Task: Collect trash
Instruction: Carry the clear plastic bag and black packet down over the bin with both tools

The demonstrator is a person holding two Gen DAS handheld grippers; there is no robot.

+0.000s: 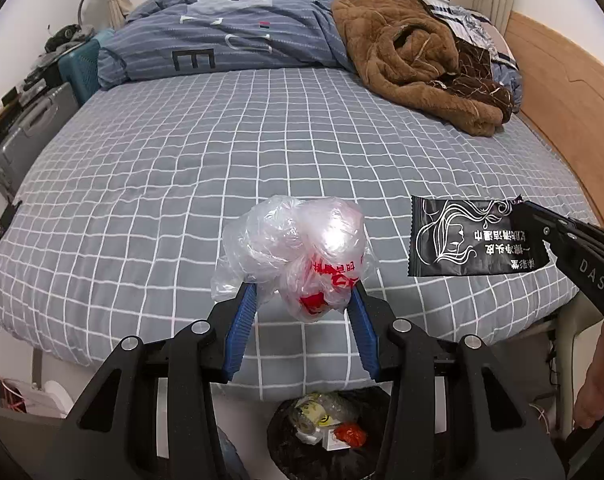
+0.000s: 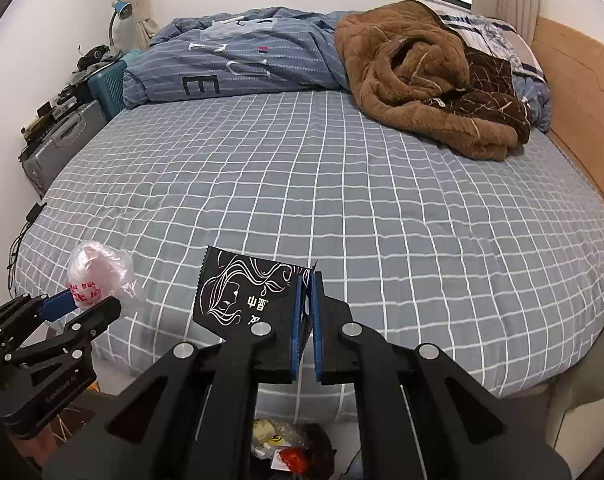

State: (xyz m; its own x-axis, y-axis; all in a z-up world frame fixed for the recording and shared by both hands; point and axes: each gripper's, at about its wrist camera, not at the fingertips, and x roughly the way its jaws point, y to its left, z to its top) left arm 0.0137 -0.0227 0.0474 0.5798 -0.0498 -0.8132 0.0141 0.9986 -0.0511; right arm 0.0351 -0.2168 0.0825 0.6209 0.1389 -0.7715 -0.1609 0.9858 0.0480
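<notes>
- A crumpled plastic bag point(image 1: 298, 252) is clamped between the left gripper point(image 1: 302, 296) fingers.
- A black wet-wipe sachet point(image 2: 246, 292) is pinched by the right gripper point(image 2: 307, 280).
- The person's hand point(image 1: 598, 384) is seen only in the left wrist view.

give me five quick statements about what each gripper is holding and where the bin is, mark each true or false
1. The left gripper is shut on a crumpled clear plastic bag with red print. True.
2. The right gripper holds a white paper cup. False: it pinches a flat black wrapper with a white line drawing of a woman.
3. A trash bin with rubbish already in it sits below the grippers at the foot of the bed. True.
4. The brown fleece blanket lies inside the bin. False: it is heaped on the far right of the bed.
5. The plastic bag is lying loose on the bedsheet. False: it is held between the left jaws.
</notes>
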